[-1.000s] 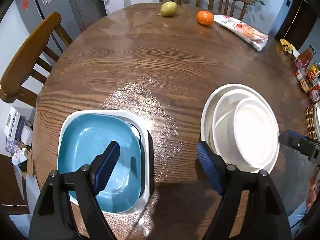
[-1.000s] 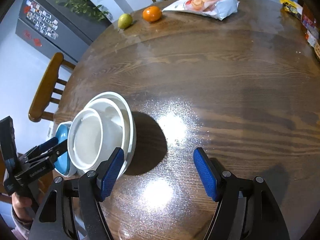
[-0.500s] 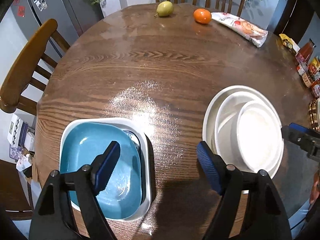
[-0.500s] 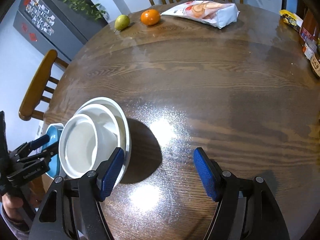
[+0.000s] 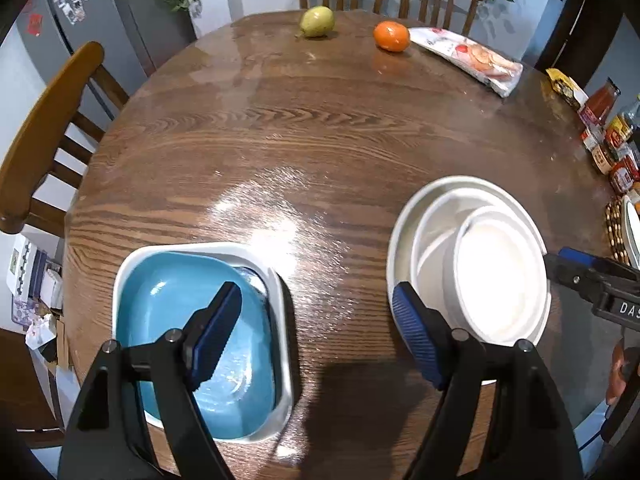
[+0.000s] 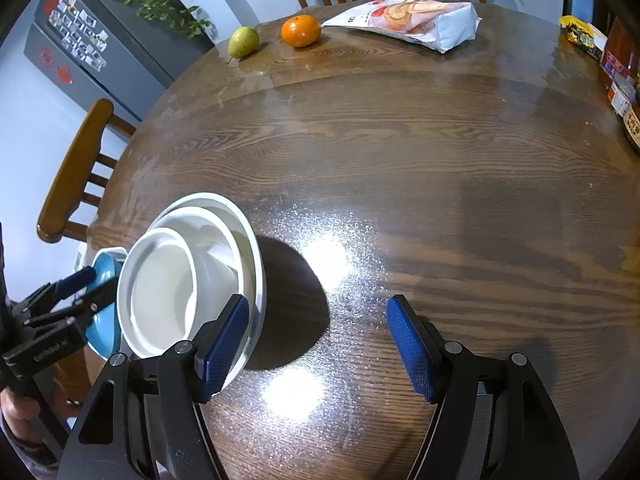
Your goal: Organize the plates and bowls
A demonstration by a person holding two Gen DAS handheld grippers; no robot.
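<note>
Both my grippers, left gripper (image 5: 316, 322) and right gripper (image 6: 316, 346), hang released, grasping nothing. The blue dish (image 5: 180, 320) sits near-left in its white tray (image 5: 280, 276); the white bowls (image 5: 476, 264) are stacked near-right. I'd grip rims squarely.

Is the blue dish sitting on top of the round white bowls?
No, the blue dish sits inside a white square dish, apart from the round white bowls.
</note>
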